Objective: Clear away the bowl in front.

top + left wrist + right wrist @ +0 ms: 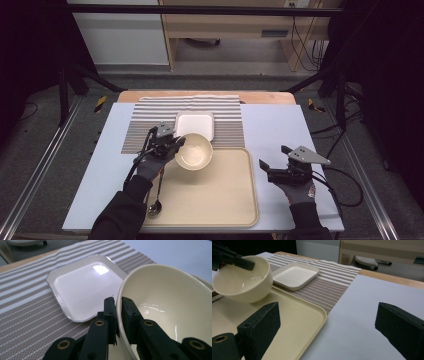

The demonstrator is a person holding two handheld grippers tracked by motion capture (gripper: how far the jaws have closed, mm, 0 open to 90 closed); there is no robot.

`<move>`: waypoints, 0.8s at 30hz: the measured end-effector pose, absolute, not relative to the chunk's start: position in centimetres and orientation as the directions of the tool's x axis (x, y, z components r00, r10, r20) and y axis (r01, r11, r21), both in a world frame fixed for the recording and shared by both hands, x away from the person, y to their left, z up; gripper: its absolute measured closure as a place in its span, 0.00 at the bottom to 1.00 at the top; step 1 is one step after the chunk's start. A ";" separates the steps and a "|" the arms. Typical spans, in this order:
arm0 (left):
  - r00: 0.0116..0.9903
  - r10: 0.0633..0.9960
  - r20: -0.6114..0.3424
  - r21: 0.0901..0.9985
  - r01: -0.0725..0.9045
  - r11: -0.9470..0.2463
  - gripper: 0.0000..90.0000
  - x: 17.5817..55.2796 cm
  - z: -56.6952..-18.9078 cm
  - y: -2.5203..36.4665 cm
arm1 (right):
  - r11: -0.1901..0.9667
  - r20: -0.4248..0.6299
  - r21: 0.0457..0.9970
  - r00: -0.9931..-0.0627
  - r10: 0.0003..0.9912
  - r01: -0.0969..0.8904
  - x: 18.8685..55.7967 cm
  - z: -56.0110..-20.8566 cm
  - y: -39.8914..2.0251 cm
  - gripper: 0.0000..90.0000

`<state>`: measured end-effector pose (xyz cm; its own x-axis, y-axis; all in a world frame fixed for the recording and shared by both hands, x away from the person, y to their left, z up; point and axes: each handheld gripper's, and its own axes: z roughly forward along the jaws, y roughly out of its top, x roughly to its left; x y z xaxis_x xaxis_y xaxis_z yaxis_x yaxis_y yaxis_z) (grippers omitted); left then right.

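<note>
The left tool (119,315) pinches the cream bowl's (194,151) rim, bowl tilted at the tray's (220,200) far edge beside the white plate (195,123); right tool (274,165) spread, idle. Next, likely, a steady set-down.

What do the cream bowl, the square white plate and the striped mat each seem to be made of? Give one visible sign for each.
Cream bowl: probably glazed ceramic or melamine; smooth, with bright glints inside.
Square white plate: likely the same sort of hard glossy ware; it mirrors a lamp sharply.
Striped mat: seemingly woven fabric or vinyl mesh, matte; a fine grid texture shows.
</note>
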<state>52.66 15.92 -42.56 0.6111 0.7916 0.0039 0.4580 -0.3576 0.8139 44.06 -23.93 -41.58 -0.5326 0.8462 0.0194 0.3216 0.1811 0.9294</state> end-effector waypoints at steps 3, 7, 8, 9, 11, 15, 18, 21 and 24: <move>0.615 0.788 0.000 0.800 0.473 -0.370 0.91 52.7 -43.3 15.8 | 0.182 0.019 0.929 -0.532 0.846 0.322 44.1 -41.6 -23.9 0.07; 0.614 0.788 -0.036 0.796 0.495 -0.349 0.91 52.8 -43.7 15.9 | 0.181 0.021 0.927 -0.530 0.848 0.327 44.1 -41.6 -23.9 0.07; 0.615 0.788 -0.035 0.793 0.497 -0.353 0.91 52.8 -43.7 16.0 | 0.181 0.022 0.927 -0.529 0.848 0.328 44.1 -41.6 -23.9 0.07; 0.615 0.788 -0.035 0.792 0.498 -0.354 0.92 52.9 -43.8 16.0 | 0.181 0.022 0.927 -0.529 0.848 0.328 44.1 -41.6 -23.9 0.07; 0.615 0.788 -0.034 0.792 0.498 -0.355 0.91 52.9 -43.8 16.0 | 0.180 0.023 0.928 -0.530 0.848 0.327 44.1 -41.6 -23.9 0.07; 0.613 0.790 -0.021 0.786 0.498 -0.365 0.91 53.0 -44.0 16.0 | 0.182 0.019 0.929 -0.531 0.847 0.323 44.1 -41.6 -23.9 0.07; 0.605 0.796 -0.014 0.780 0.505 -0.370 0.90 53.1 -44.2 16.0 | 0.179 0.021 0.929 -0.530 0.848 0.323 44.1 -41.6 -23.9 0.07; 0.607 0.794 -0.019 0.779 0.507 -0.369 0.90 53.2 -44.2 16.2 | 0.179 0.020 0.930 -0.530 0.848 0.322 44.1 -41.6 -23.9 0.07; 0.605 0.796 -0.010 0.774 0.509 -0.376 0.90 53.3 -44.4 16.2 | 0.178 0.022 0.929 -0.529 0.848 0.324 44.1 -41.6 -24.0 0.07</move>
